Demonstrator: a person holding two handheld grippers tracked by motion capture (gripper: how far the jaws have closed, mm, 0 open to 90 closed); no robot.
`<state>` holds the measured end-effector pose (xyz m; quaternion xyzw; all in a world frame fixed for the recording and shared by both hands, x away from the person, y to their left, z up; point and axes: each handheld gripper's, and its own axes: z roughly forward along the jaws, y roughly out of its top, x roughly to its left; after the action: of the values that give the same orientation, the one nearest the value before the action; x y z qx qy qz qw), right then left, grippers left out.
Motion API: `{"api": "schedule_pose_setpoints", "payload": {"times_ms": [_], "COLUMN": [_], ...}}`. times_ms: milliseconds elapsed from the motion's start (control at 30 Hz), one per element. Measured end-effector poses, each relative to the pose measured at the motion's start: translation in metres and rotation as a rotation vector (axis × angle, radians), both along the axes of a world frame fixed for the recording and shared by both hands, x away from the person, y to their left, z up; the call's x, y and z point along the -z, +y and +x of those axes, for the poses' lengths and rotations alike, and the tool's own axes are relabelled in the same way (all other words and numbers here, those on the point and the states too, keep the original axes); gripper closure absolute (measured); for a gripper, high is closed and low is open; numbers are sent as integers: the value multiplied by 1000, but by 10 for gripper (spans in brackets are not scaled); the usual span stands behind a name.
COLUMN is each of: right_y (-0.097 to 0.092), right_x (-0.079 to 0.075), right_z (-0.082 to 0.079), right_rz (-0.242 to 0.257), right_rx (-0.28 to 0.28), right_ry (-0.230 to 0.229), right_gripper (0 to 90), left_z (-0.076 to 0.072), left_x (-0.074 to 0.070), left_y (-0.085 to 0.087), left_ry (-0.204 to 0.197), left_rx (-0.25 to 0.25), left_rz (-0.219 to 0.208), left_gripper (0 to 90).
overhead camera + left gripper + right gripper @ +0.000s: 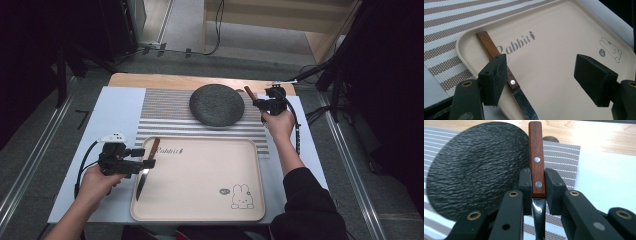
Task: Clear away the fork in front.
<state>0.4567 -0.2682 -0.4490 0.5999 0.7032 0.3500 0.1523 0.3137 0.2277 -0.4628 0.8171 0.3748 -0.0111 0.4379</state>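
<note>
Dim dark surroundings, evenly lit table, soft shadows, slight softness in close views

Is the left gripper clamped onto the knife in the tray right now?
No, in the left gripper view the left gripper stands wide open above the tray, and the knife lies loose on the tray by one finger.

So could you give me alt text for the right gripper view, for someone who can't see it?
Two black jaws of the right gripper clamp a utensil by its wooden, riveted handle, its metal stem running down between them. Behind it a dark round plate lies on a striped mat.
</note>
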Motion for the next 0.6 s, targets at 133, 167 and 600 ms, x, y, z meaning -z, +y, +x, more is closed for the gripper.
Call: {"api": "schedule_pose_setpoints", "payload": {"times_ms": [133,167,600], "right_y": [1,1,9], "right_x": [-4,-5,-15], "right_z": [-7,-9,-34], "right_rz": [11,10,28], "right_rx": [-19,-24,-108], "right_ry": [-8,-12,-58], "right_gripper": [751,751,751], "left_z": [1,1,1], "left_x": [0,0,-3], "left_y": [-1,-1,-4], "left_ry": [3,3,-11], "left_rx": [-1,-1,1], "left_rz": [-1,0,-4], "left_gripper": [274,274,274]}}
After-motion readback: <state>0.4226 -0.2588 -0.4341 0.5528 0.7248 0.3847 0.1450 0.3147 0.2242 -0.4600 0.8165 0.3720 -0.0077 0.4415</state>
